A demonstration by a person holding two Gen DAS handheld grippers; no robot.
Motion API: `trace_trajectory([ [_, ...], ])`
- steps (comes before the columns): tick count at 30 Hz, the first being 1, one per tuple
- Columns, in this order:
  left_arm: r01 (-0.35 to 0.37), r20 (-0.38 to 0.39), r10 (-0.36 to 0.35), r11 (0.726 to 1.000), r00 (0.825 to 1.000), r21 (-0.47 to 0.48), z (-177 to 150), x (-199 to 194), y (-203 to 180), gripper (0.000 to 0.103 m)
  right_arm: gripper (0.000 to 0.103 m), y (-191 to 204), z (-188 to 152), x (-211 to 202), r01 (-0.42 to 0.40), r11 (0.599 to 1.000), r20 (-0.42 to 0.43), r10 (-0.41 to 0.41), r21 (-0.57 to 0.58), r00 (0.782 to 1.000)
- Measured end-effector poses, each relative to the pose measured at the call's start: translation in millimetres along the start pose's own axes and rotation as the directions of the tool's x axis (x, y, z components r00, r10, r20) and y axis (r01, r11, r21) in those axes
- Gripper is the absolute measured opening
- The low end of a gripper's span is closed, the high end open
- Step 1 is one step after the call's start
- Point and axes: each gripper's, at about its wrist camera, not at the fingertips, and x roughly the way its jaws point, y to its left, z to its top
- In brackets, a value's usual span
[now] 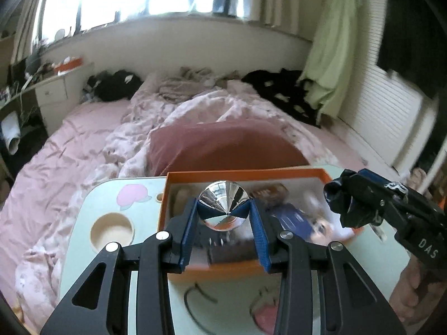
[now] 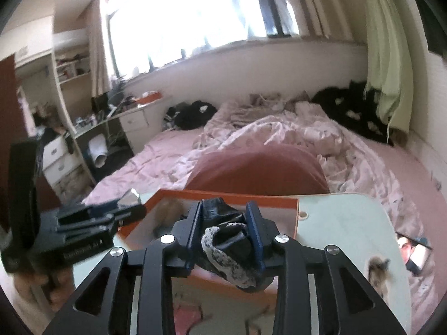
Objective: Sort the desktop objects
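Observation:
My left gripper is shut on a shiny silver cone-shaped object, held above the orange box on the small pale table. In the right wrist view the left gripper shows at the left with the silver object at its tip. My right gripper is shut on a crumpled black cloth with lace trim, also above the orange box. From the left wrist view the right gripper and its black cloth hang over the box's right end. Blurred items lie in the box.
The table has a round cup recess at its left and cartoon prints. Beyond it lie a dark red pillow and a pink bed with rumpled bedding. A cluttered desk stands at the left. A hand grips the right tool.

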Motion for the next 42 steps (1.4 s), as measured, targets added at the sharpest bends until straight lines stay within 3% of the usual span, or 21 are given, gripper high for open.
trace_trajectory([
  [1, -0.001, -0.021, 0.0, 1.0, 1.0, -0.018, 0.5, 11.8, 3.5, 0.041, 0.047, -4.4, 0.7, 12.5, 0.01, 1.0, -0.023, -0.01, 0.004, 1.0],
  [3, -0.016, -0.084, 0.012, 0.999, 0.996, -0.049, -4.5, 32.0, 9.8, 0.06, 0.075, -10.6, -3.1, 32.8, 0.042, 0.999, -0.076, -0.042, 0.005, 0.996],
  [4, -0.032, -0.127, 0.024, 0.998, 0.992, -0.06, -10.2, 43.9, 12.4, 0.072, 0.079, -15.4, -9.9, 44.5, 0.074, 0.997, -0.121, -0.072, 0.008, 0.99],
  [6, -0.06, -0.085, 0.062, 0.998, 0.994, 0.018, -22.2, 47.5, 2.2, 0.076, 0.079, -11.2, -19.6, 46.0, 0.066, 0.995, -0.095, -0.073, -0.069, 0.993],
  [7, -0.09, -0.073, 0.094, 0.994, 0.993, 0.062, -27.4, 47.4, -3.9, 0.078, 0.079, -5.1, -23.9, 46.2, 0.094, 0.988, -0.088, -0.105, -0.126, 0.991],
  [9, -0.087, -0.041, 0.09, 0.994, 0.995, 0.072, -33.3, 43.9, -8.6, 0.08, 0.079, 13.4, -35.0, 48.5, 0.198, 0.947, -0.082, -0.225, -0.254, 0.971],
  [26, -0.029, -0.035, 0.032, 0.996, 0.999, 0.084, -47.6, 17.5, -21.8, 0.081, 0.079, 6.9, -45.4, 23.6, 0.18, 0.955, -0.077, -0.203, -0.235, 0.976],
  [31, 0.009, 0.049, -0.013, 0.998, 0.999, 0.068, -46.4, -30.8, -17.3, 0.081, 0.08, 5.4, -43.5, -17.7, 0.104, 0.983, -0.005, -0.106, -0.151, 0.994],
  [33, 0.035, 0.021, -0.037, 0.996, 0.999, 0.087, -50.8, -43.7, -16.6, 0.081, 0.084, 8.9, -47.0, -29.8, 0.098, 0.982, -0.022, -0.103, -0.159, 0.994],
  [37, 0.103, -0.134, -0.089, 0.99, 0.987, 0.101, -76.4, -44.2, -17.8, 0.081, 0.087, 15.4, -72.3, -36.5, 0.112, 0.973, -0.088, -0.132, -0.201, 0.987],
  [39, 0.108, -0.204, -0.085, 0.988, 0.975, 0.107, -92.4, -34.3, -21.3, 0.081, 0.087, 15.9, -87.3, -35.1, 0.125, 0.968, -0.119, -0.153, -0.219, 0.981],
  [42, 0.084, -0.248, -0.052, 0.989, 0.967, 0.122, -111.6, -19.9, -26.0, 0.081, 0.088, 10.7, -106.6, -28.6, 0.119, 0.972, -0.171, -0.154, -0.201, 0.973],
])
